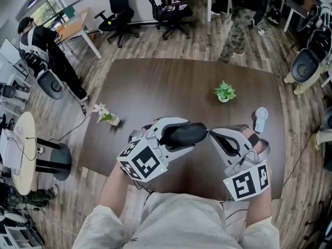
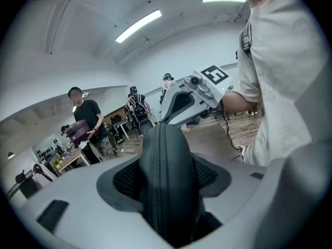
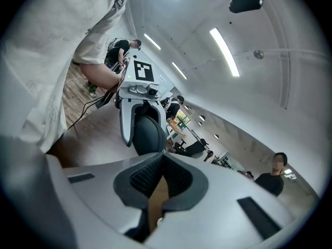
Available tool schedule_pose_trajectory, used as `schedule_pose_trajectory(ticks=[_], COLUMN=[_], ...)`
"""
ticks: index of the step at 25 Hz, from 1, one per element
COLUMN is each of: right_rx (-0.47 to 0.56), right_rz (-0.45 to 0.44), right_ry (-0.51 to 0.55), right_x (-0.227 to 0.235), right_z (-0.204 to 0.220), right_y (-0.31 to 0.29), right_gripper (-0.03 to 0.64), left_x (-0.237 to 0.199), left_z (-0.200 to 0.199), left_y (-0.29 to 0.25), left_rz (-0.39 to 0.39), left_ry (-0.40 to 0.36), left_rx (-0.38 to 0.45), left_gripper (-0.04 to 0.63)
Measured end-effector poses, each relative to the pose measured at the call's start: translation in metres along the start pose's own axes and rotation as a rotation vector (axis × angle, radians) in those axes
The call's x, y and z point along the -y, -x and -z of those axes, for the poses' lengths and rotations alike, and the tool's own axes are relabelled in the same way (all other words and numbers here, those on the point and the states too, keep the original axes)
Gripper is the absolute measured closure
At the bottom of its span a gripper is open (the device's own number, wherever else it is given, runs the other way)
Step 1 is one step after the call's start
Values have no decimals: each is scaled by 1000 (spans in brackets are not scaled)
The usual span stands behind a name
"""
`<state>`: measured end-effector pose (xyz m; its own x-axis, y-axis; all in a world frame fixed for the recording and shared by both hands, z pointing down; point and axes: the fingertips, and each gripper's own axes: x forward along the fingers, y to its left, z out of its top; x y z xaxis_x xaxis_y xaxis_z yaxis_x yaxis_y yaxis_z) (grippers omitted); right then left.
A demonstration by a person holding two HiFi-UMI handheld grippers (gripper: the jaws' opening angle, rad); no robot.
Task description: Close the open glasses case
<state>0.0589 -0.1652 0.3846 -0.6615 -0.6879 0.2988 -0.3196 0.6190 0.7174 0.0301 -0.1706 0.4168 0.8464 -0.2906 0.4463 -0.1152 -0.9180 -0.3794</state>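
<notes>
work surface: a dark brown table (image 1: 171, 82) with rounded corners, standing on a wood-plank floor (image 1: 207, 40). on the table are a small green potted plant (image 1: 224, 92) toward the far right, a white-flowered plant (image 1: 105, 115) near the left edge, and a white handheld fan (image 1: 261, 117) lying near the right edge.

the black glasses case (image 1: 196, 130) is held above the near part of the table. the left gripper (image 1: 179, 135) has its jaws clamped on the case's two sides (the zip line faces that gripper's camera, and the halves meet along the visible stretch). the right gripper (image 1: 213, 134) has its jaws together, with its tip at the case's right end; whether it pinches anything there cannot be told.

room: black office chairs (image 1: 120, 12) stand beyond the table, a wood-topped desk (image 1: 78, 27) and a round white table (image 1: 23, 149) stand at the left. one person (image 1: 238, 19) stands at the far side. strip lights (image 2: 138, 26) run along the ceiling.
</notes>
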Motion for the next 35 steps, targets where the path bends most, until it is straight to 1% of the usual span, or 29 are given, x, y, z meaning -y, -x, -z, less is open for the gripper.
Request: schedule_pose_trajectory(ticks=[5, 8, 10, 13, 14, 17, 21, 24, 26, 29, 33, 35], right_rx=[64, 83, 92, 105, 98, 73, 77, 64, 62, 70, 56, 67], right_rz=[-8, -18, -18, -3, -3, -8, -3, -8, 5, 26, 0, 6], right_ry=[-110, -171, -197, -209, -204, -179, -177, -189, -196, -222, -258, -280], right_x=[1, -2, -4, -3, -3, -7, -7, -9, -9, -9, -15, -13], right_z=[-5, -2, -1, -3, -3, 2, 2, 6, 8, 11, 20, 22], right_y=[2, 0, -3, -5, -6, -8, -10, -12, -14, -18, -17, -15], right_gripper=[615, 615, 615, 615, 615, 615, 615, 614, 611, 600, 580, 576], left_x=[-2, -6, -8, -8, -8, -7, -7, -7, -7, -10, -16, -19], left_z=[-13, -20, -22, -21, -21, -16, -14, -12, -10, -8, -3, 0], left_y=[15, 21, 23, 25, 24, 22, 20, 17, 15, 15, 16, 16], left_rz=[-7, -17, -23, -34, -37, -42, -41, -51, -61, -85, -129, -156], left_ry=[49, 74, 99, 131, 134, 127, 128, 134, 139, 163, 201, 222], left_rx=[93, 142, 167, 188, 186, 147, 150, 142, 140, 157, 174, 183], left_gripper=[327, 327, 327, 327, 327, 327, 327, 327, 325, 325, 325, 324])
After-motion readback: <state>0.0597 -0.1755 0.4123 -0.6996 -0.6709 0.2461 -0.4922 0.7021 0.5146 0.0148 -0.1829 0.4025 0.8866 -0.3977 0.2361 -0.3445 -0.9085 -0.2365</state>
